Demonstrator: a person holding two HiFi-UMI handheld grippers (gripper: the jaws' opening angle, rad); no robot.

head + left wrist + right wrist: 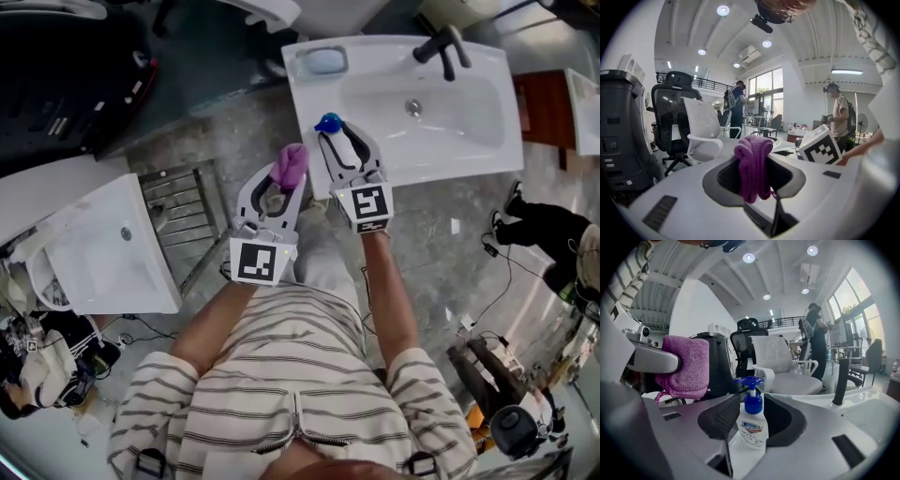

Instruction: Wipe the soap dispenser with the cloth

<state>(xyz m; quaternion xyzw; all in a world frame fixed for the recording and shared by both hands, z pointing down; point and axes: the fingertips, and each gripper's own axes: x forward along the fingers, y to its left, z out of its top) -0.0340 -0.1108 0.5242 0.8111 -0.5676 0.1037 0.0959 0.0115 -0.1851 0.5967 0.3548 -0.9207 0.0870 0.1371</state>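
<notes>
A white soap dispenser (330, 126) with a blue pump stands upright on the front left corner of the white sink (487, 155). My right gripper (342, 133) reaches around it, its jaws standing a little off the bottle on both sides. In the right gripper view the soap dispenser (752, 428) is centred between the dark pads of my right gripper (754, 404), with a gap showing on the right side. My left gripper (284, 186) is shut on a bunched purple cloth (290, 165), just left of the bottle. The purple cloth (753, 164) hangs folded between the jaws of my left gripper (754, 174).
A black faucet (442, 47) and a soap dish (322, 61) sit at the sink's back. Another white basin (112, 253) and a metal rack (183, 206) lie on the floor at left. A person's legs (548, 234) show at right. Office chairs (783, 366) stand beyond.
</notes>
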